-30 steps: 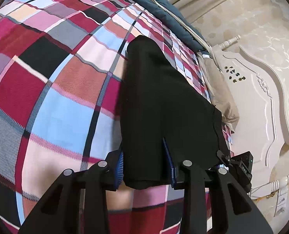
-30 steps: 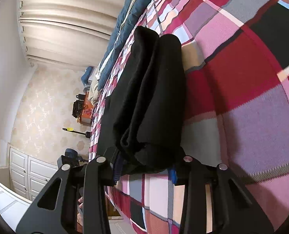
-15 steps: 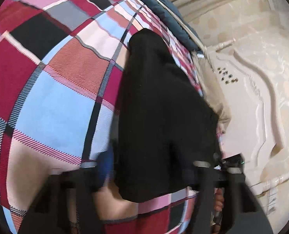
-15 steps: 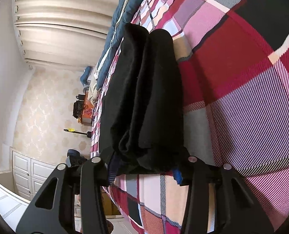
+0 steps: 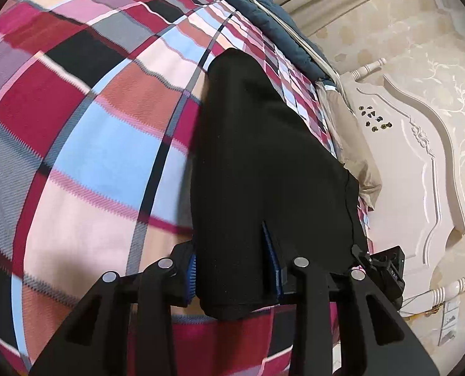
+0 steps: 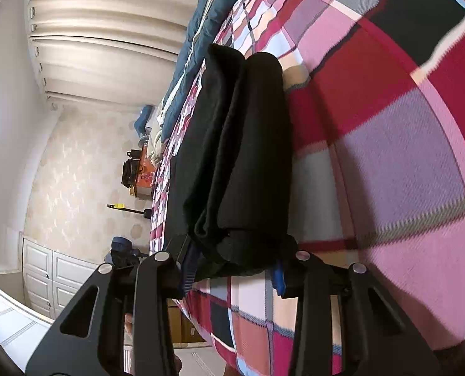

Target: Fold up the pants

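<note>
**Black pants gripped at both near corners on a plaid bed**

The pants [image 5: 263,163] are black, matte, a soft knit-like cloth with no visible print or label. They lie folded lengthwise on the bed, a long dark wedge running away from both cameras; the right wrist view [image 6: 242,144] shows the layers stacked into two rounded rolls with a thick bunched end nearest the gripper.

The left gripper [image 5: 234,269] has just been closing again, its blue ribbed pads clamped on the near edge of the cloth. The right gripper [image 6: 232,269] has likewise just been closing and pinches the bunched end between its blue pads. Both tools are black plastic with round silver bolt heads.

Under the pants is a plaid bedspread [image 5: 85,131], woven in large checks of red, pink, light blue, grey and black, with a fine diagonal twill. A dark blue quilt [image 5: 263,9] lies along the far edge. Beyond stands a cream carved headboard [image 5: 420,163], against pale floral wallpaper [image 6: 75,169]. No readable writing shows.
</note>
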`<state>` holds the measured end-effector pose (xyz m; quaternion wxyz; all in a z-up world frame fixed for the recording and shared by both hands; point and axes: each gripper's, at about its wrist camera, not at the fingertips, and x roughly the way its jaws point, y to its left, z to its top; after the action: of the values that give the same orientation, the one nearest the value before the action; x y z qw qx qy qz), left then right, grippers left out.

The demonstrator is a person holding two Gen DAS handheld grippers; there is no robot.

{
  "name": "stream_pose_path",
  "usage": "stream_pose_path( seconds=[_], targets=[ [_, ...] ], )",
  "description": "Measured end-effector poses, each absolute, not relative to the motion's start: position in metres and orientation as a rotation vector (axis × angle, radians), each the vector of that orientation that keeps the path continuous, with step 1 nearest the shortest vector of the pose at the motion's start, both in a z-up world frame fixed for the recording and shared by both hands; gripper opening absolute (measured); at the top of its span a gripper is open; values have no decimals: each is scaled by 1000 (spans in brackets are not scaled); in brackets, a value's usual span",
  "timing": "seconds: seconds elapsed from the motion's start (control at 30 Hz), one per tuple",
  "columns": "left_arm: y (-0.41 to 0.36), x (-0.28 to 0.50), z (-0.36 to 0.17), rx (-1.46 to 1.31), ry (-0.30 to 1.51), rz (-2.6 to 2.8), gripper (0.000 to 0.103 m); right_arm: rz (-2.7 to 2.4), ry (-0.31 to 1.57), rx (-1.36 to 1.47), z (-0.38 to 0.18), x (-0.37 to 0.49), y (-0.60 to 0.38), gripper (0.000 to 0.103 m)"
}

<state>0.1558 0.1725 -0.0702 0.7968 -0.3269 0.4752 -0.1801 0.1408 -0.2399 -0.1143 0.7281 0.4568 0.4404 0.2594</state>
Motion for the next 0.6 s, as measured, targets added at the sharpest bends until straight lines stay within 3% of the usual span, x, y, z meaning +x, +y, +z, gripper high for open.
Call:
stream_pose_path(
  seconds=[0.6],
  targets=[
    [172, 134, -71, -649, 1006, -372, 39, 585, 969, 1032, -123, 151, -237, 37]
  ],
)
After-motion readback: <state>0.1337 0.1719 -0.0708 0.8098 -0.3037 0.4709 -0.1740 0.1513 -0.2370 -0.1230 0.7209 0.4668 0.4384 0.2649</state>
